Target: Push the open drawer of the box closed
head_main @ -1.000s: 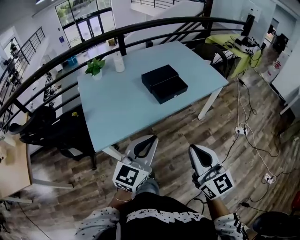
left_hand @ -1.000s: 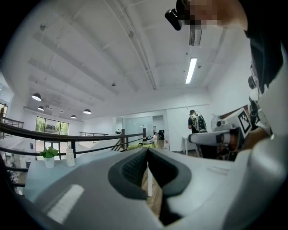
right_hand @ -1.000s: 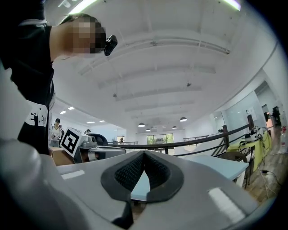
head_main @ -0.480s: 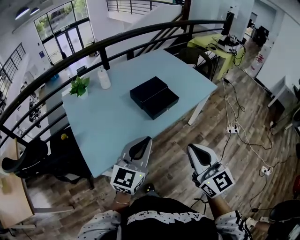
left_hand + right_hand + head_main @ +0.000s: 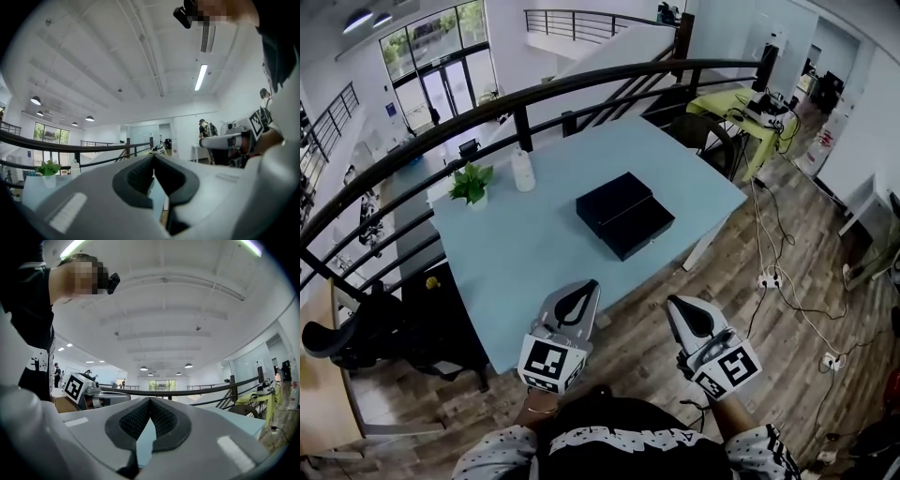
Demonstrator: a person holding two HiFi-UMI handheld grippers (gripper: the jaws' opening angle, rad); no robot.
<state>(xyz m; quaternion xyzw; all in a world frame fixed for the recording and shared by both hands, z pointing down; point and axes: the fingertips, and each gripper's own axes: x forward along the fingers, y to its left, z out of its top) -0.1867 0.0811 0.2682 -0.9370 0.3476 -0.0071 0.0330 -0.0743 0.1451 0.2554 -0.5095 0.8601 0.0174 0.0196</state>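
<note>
approach step: neither claw is at the box yet. the left claw (image 5: pixel 581 289) and right claw (image 5: pixel 679 306) are each pressed together on nothing, held level just short of the counter's (image 5: pixel 516 253) near edge. the black box (image 5: pixel 612 200) sits mid-counter, well apart from both, its drawer (image 5: pixel 642 228) pulled out toward the near right. next, i judge, a closed claw must meet the drawer front and push it squarely far-left.

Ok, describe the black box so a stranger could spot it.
Find the light blue table by the curved black railing. Right of centre lies a flat black box, drawer pulled out. It's the only dark item; the plant and white bottle stand apart.
</note>
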